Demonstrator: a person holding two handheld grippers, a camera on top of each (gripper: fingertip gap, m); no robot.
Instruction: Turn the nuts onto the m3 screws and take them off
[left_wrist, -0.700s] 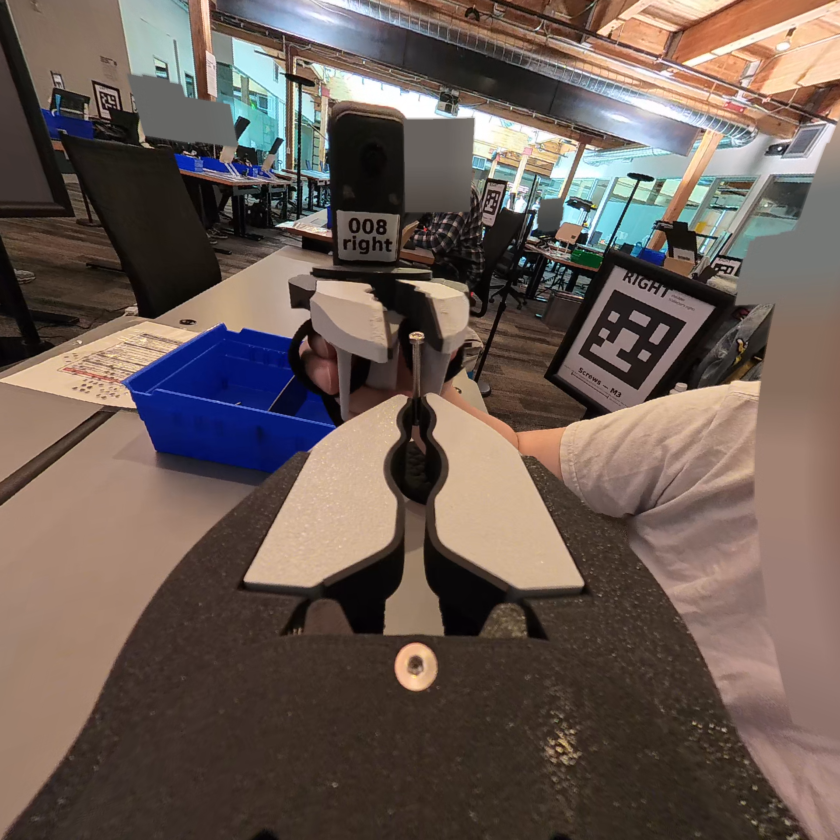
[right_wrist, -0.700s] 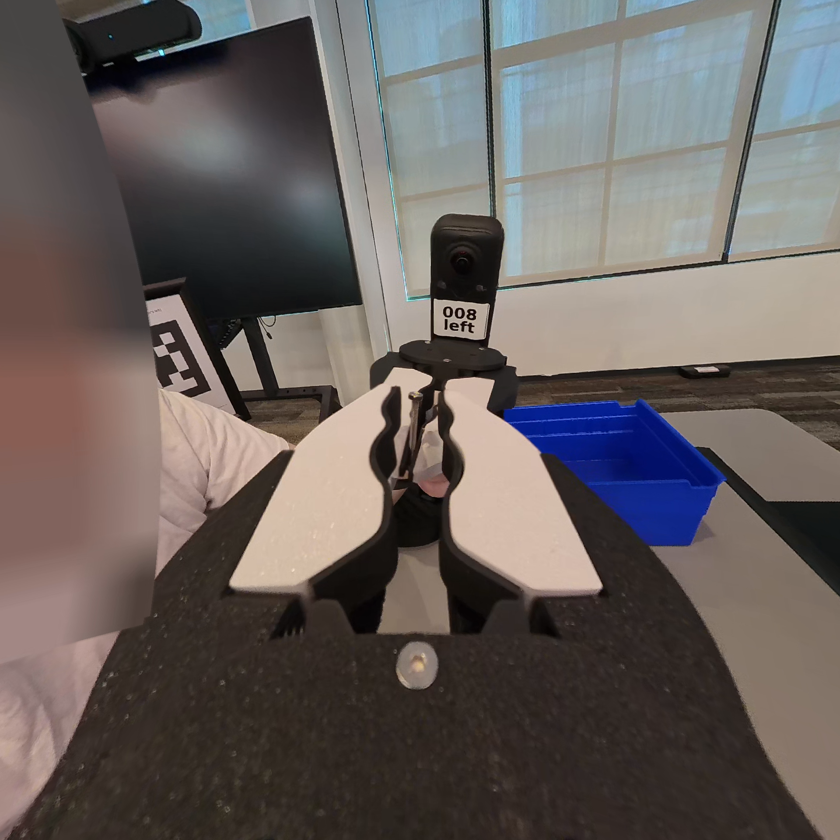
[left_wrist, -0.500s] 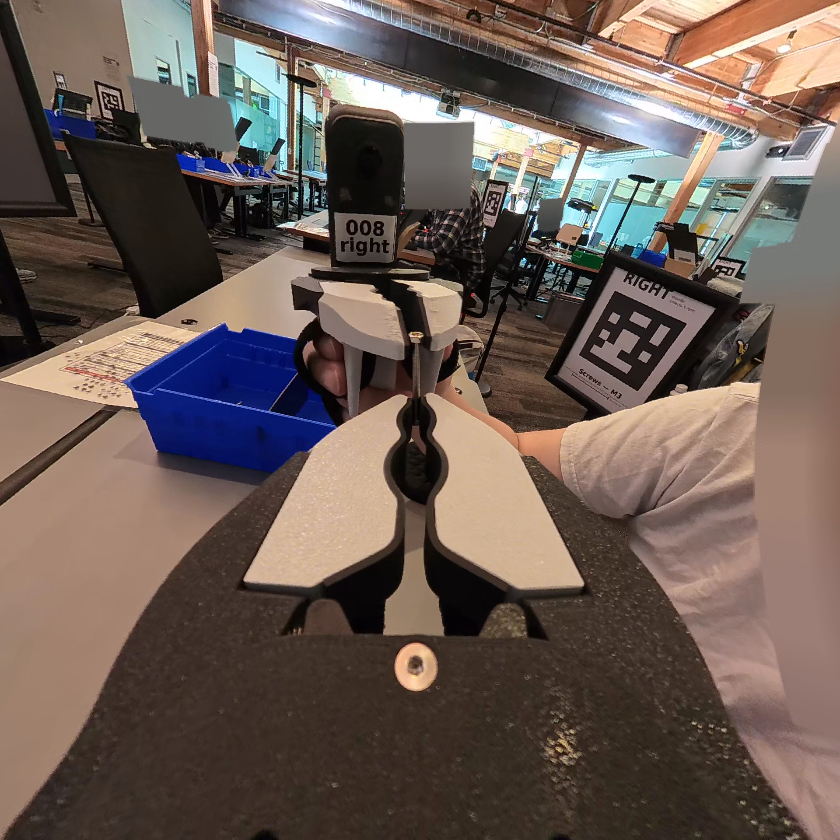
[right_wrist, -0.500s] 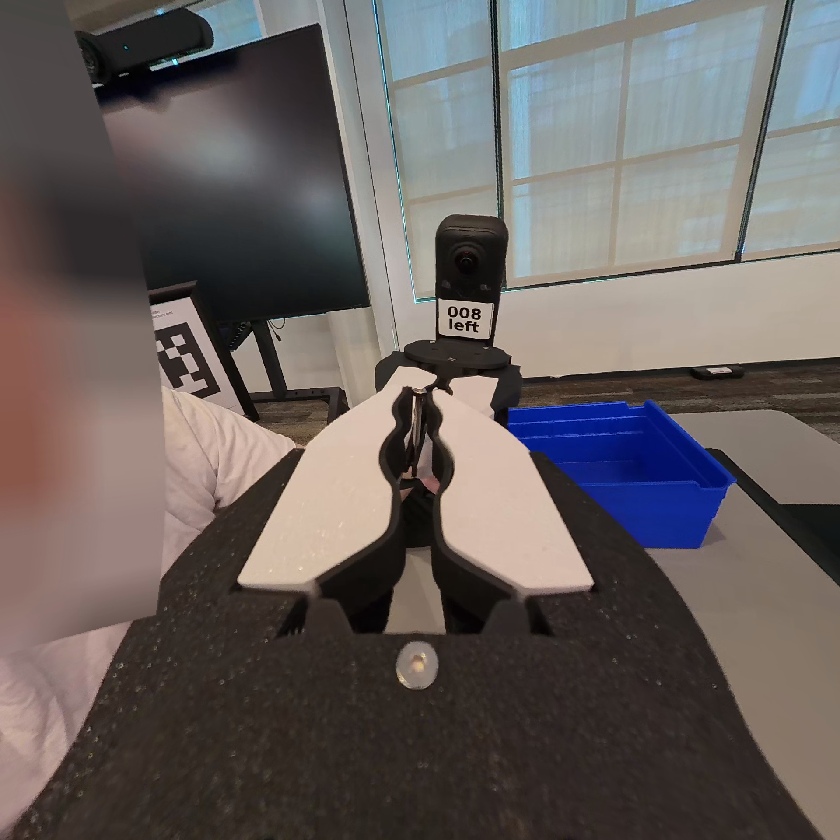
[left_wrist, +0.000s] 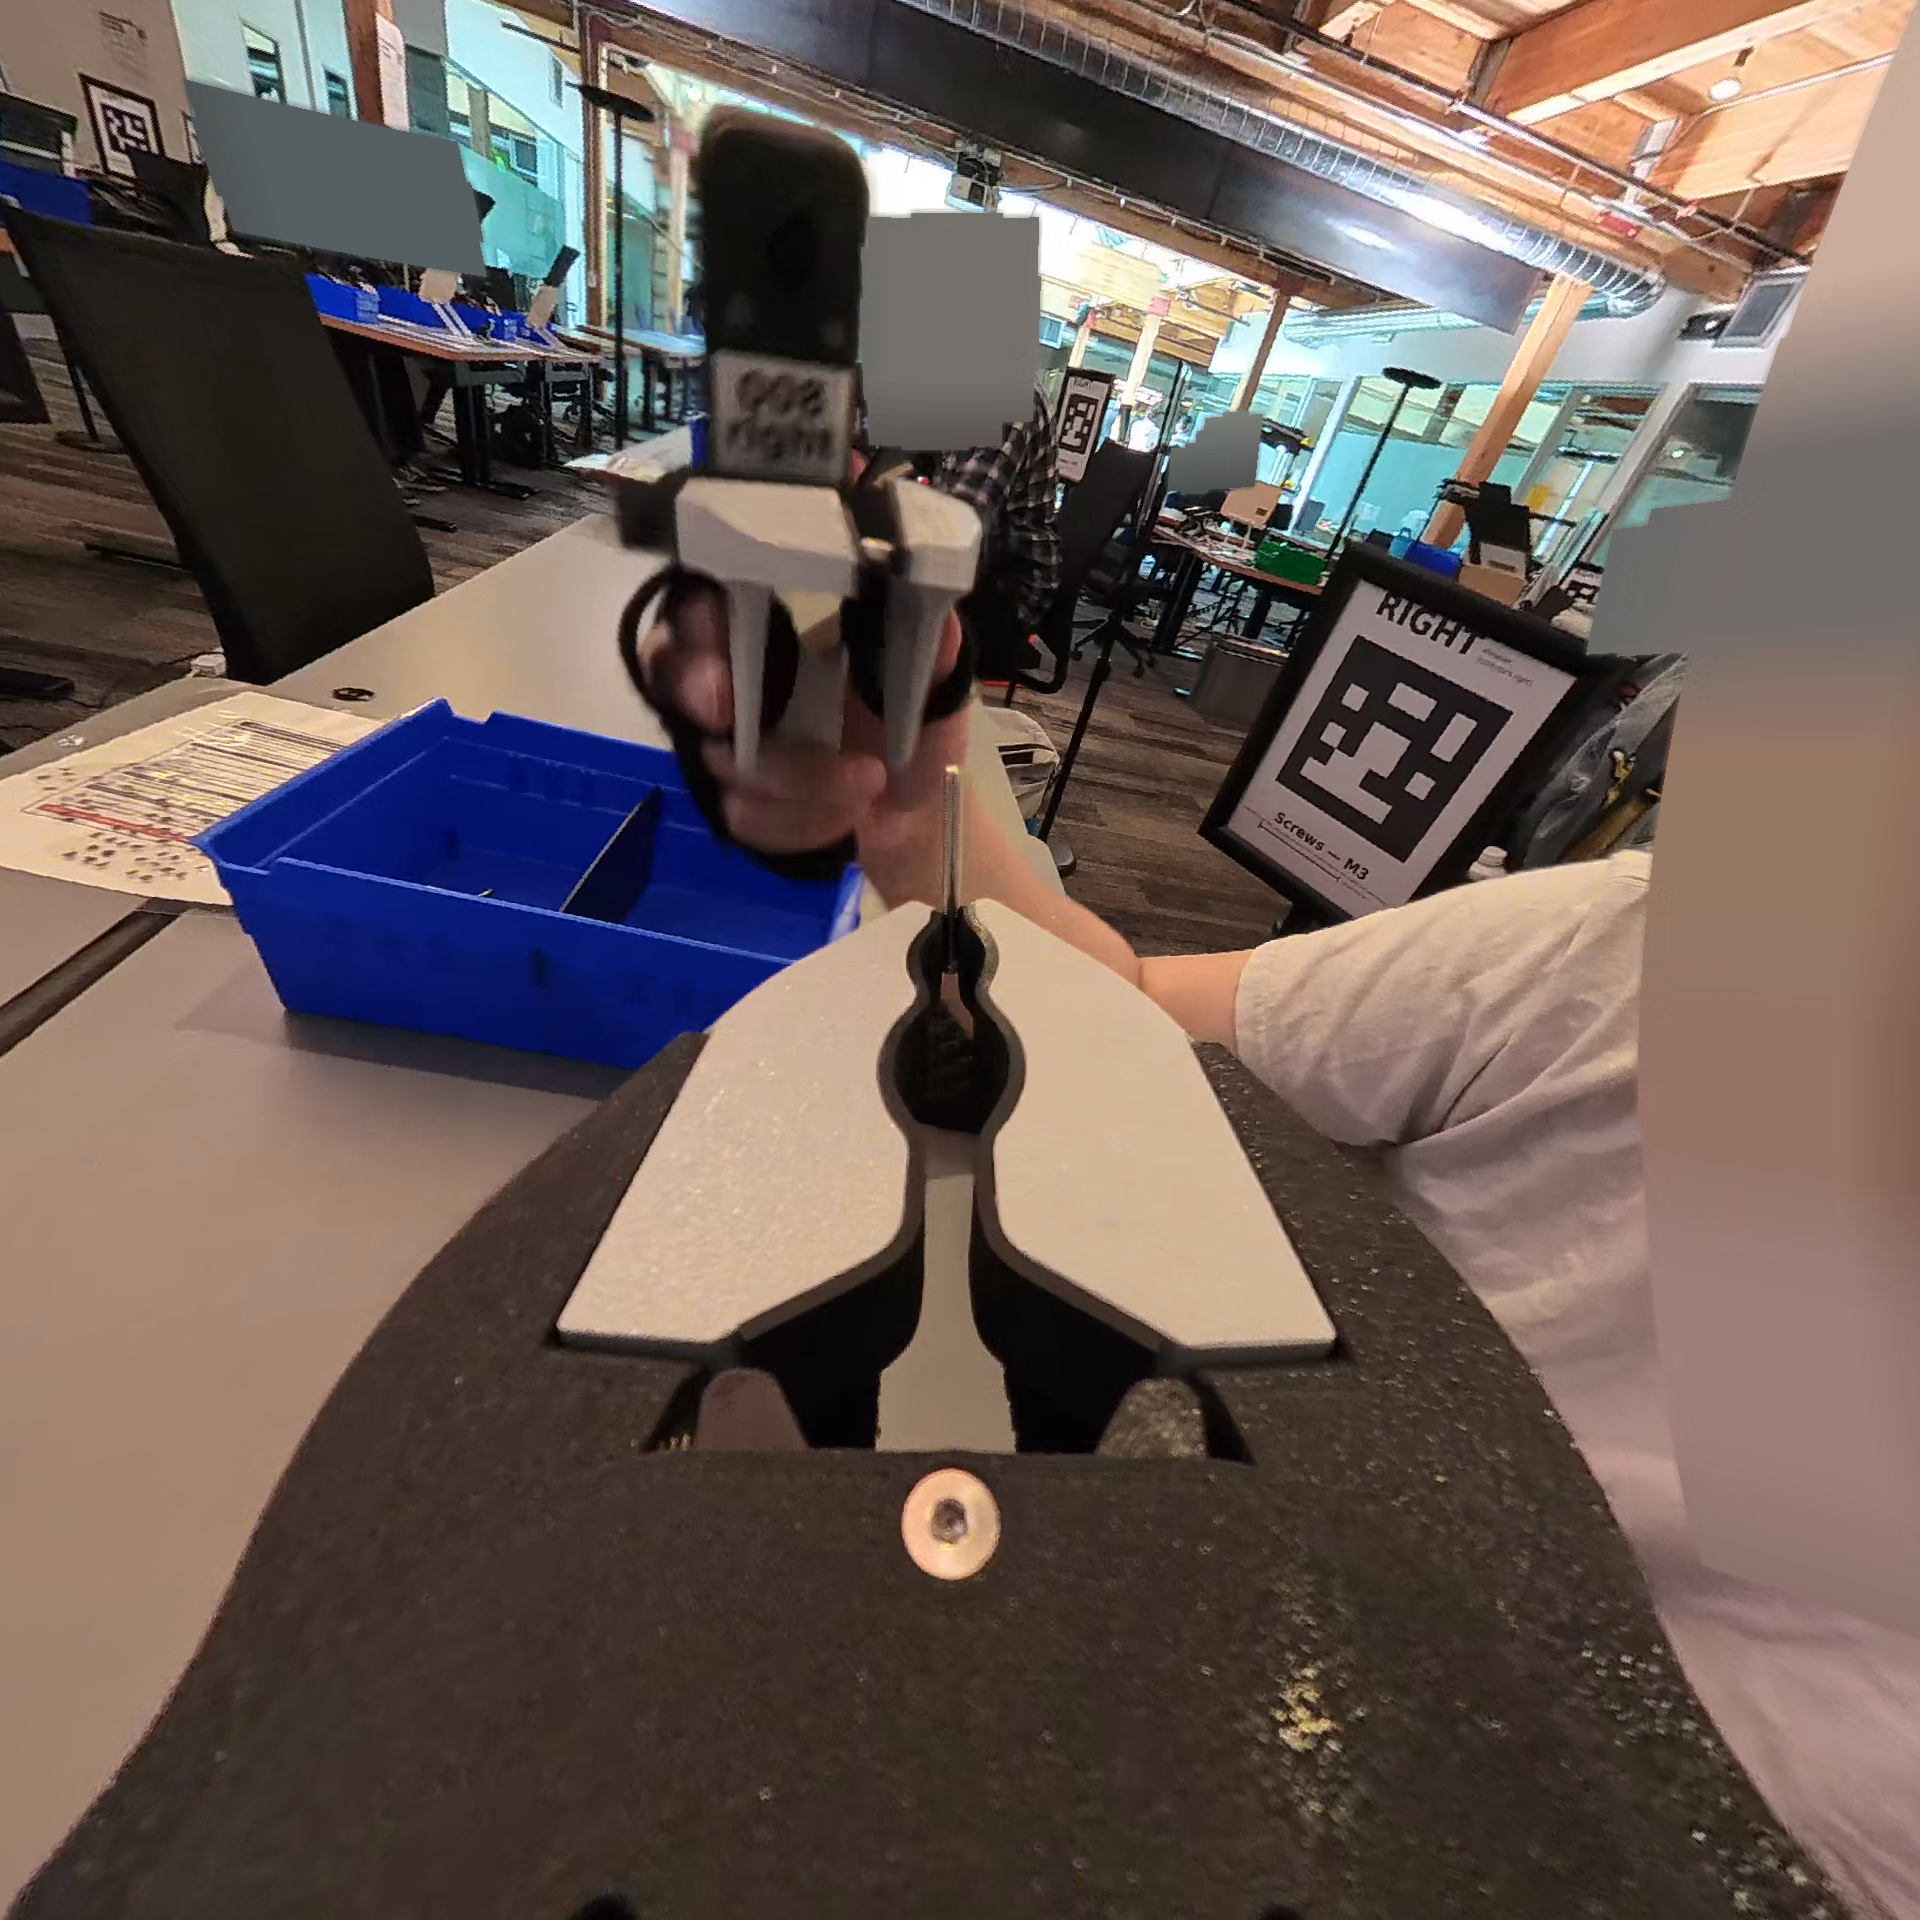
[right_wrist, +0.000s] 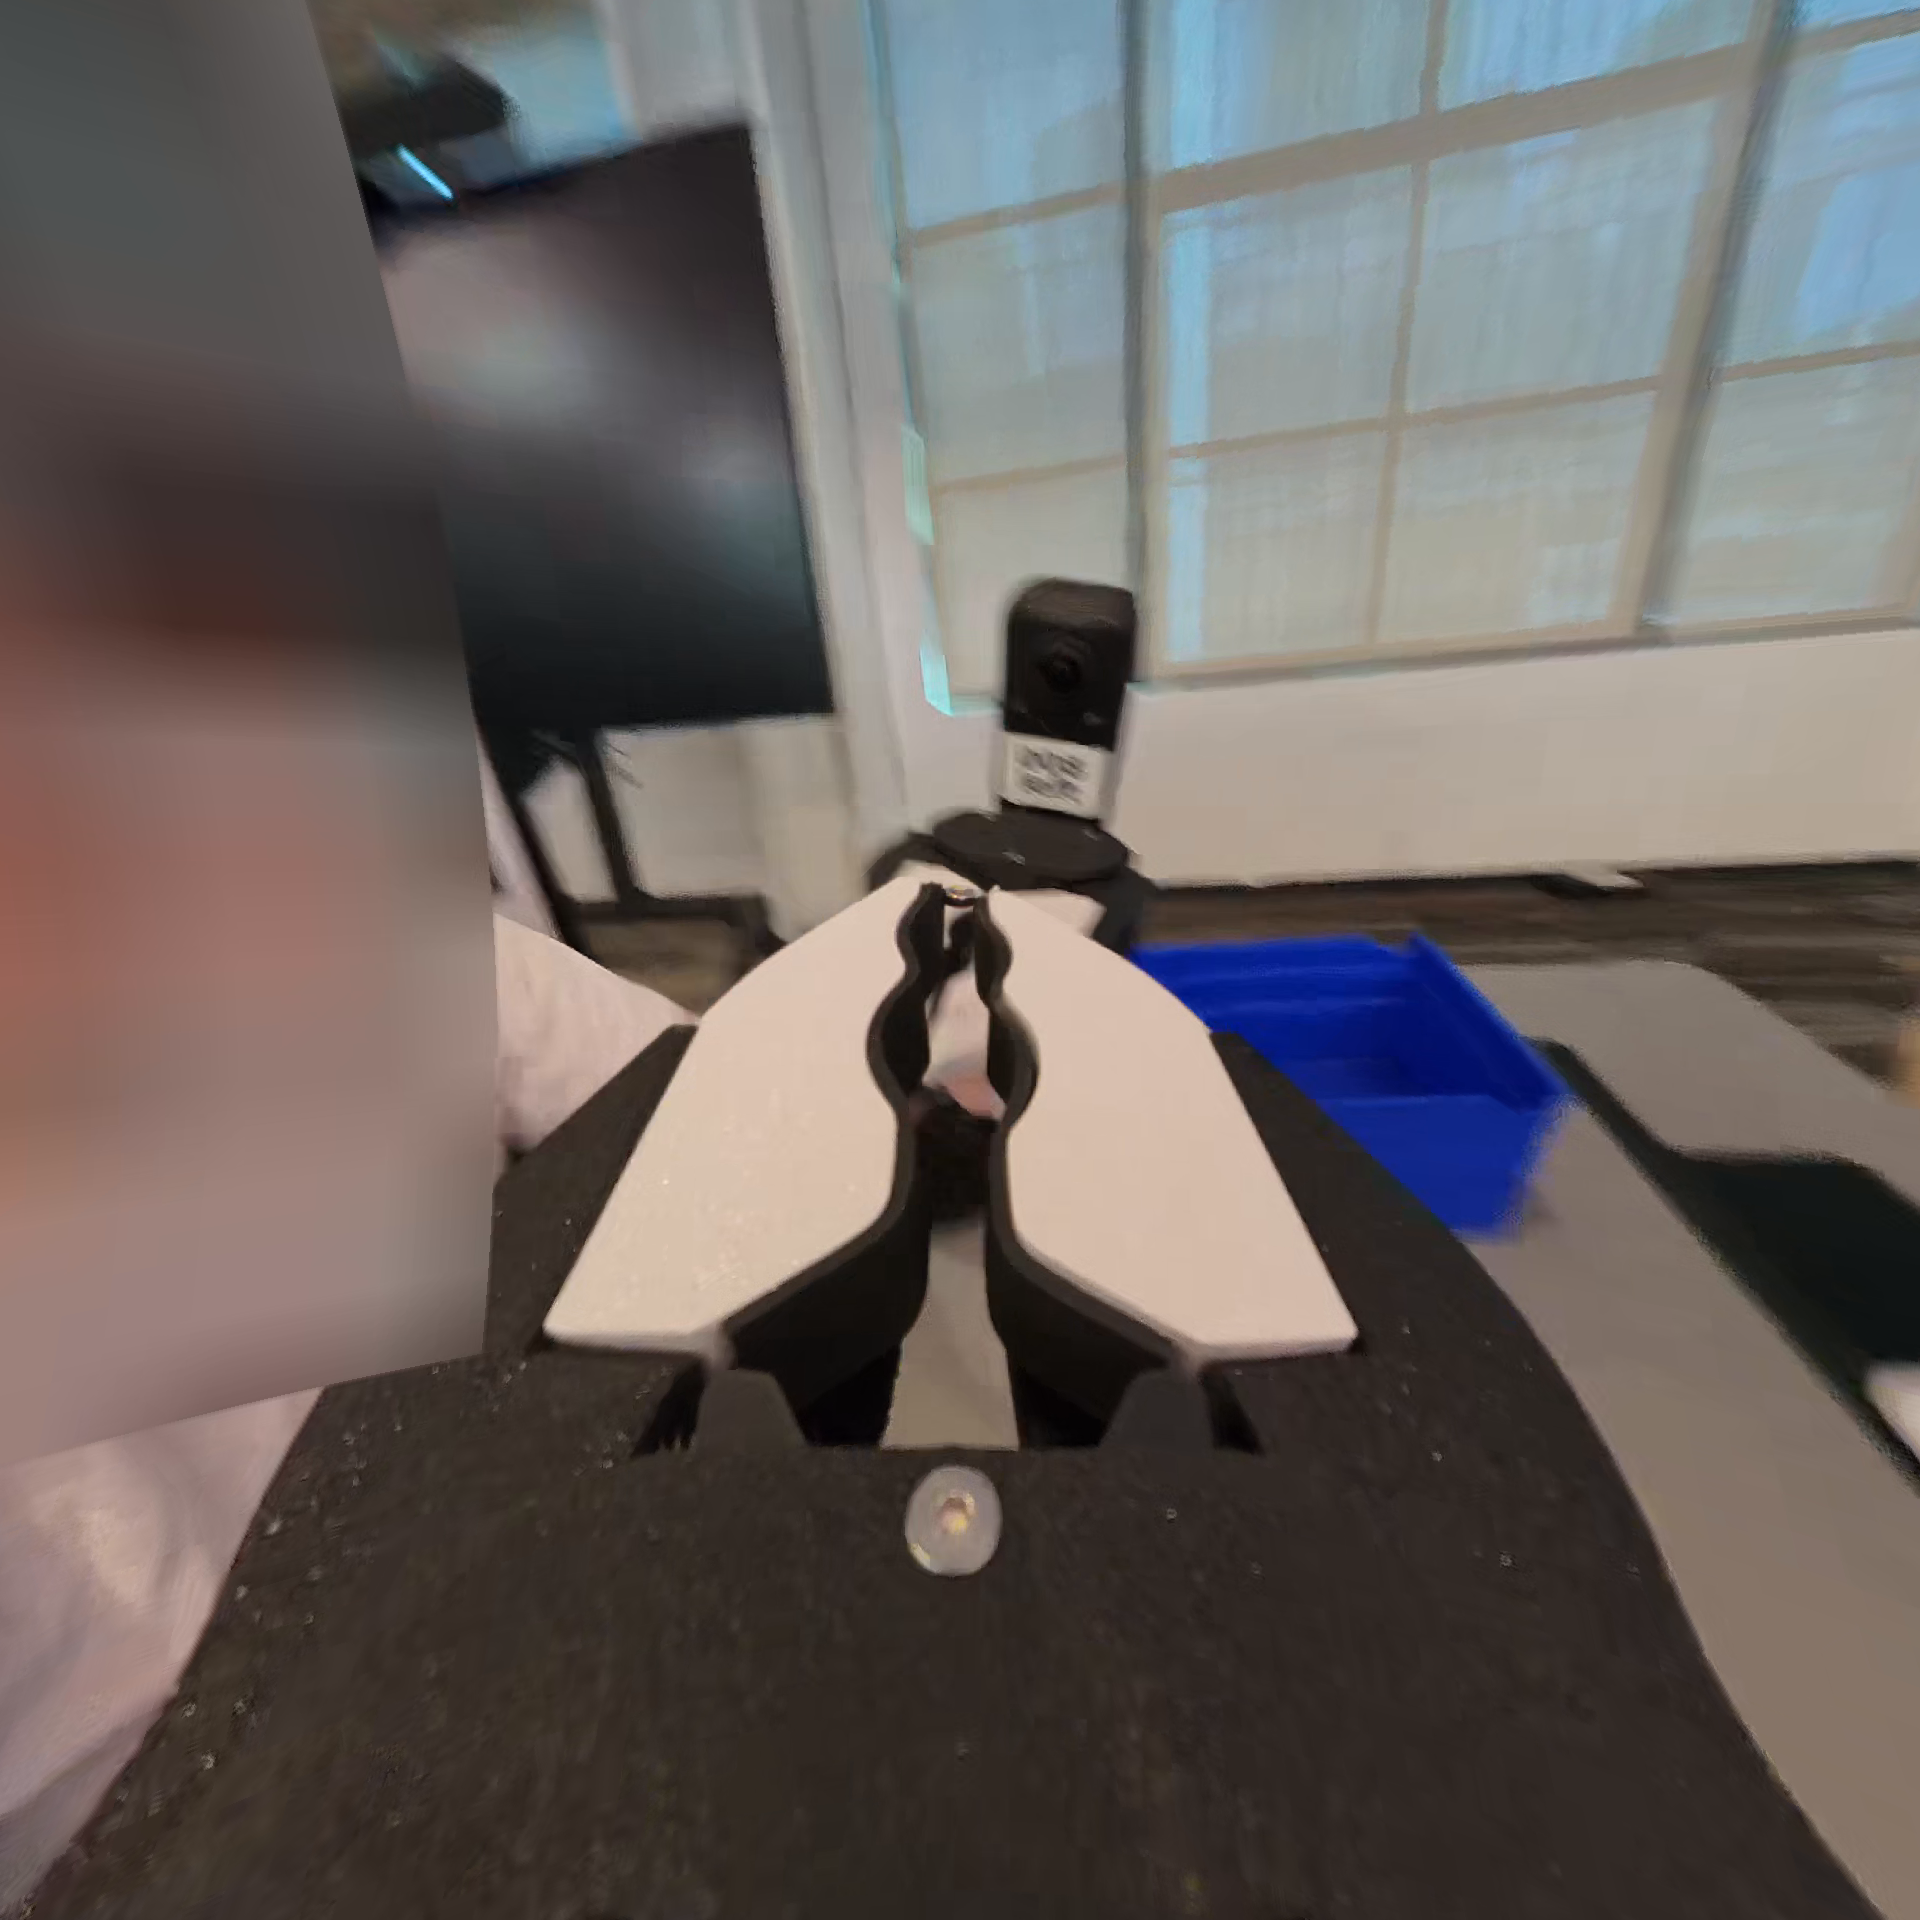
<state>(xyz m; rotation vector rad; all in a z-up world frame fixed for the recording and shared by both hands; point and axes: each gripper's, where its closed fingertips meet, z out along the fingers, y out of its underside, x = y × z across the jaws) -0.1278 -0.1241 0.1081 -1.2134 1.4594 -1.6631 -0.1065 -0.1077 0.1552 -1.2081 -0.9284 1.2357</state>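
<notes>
My left gripper (left_wrist: 951, 920) is shut on a thin m3 screw (left_wrist: 950, 831), which stands upright out of its fingertips with its top end bare. My right gripper (right_wrist: 956, 896) is shut on a small silver nut (right_wrist: 956, 890) at its fingertips. In the left wrist view the right gripper (left_wrist: 878, 549) is blurred; it hangs above and left of the screw, apart from it, with the nut between its tips. A hand (left_wrist: 810, 790) holds it.
A blue divided bin (left_wrist: 499, 935) stands on the grey table (left_wrist: 208, 1195) to the left, also in the right wrist view (right_wrist: 1455, 1132). A printed sheet (left_wrist: 156, 779) lies behind it. A framed marker sign (left_wrist: 1392, 748) and a white sleeve (left_wrist: 1434, 1039) are at right. The tips of one gripper are about 6 cm away from the tips of the other.
My right gripper shut on the nut at the top of the screw, then lifted up and away with it. The screw stays in my left gripper, now without the nut.
</notes>
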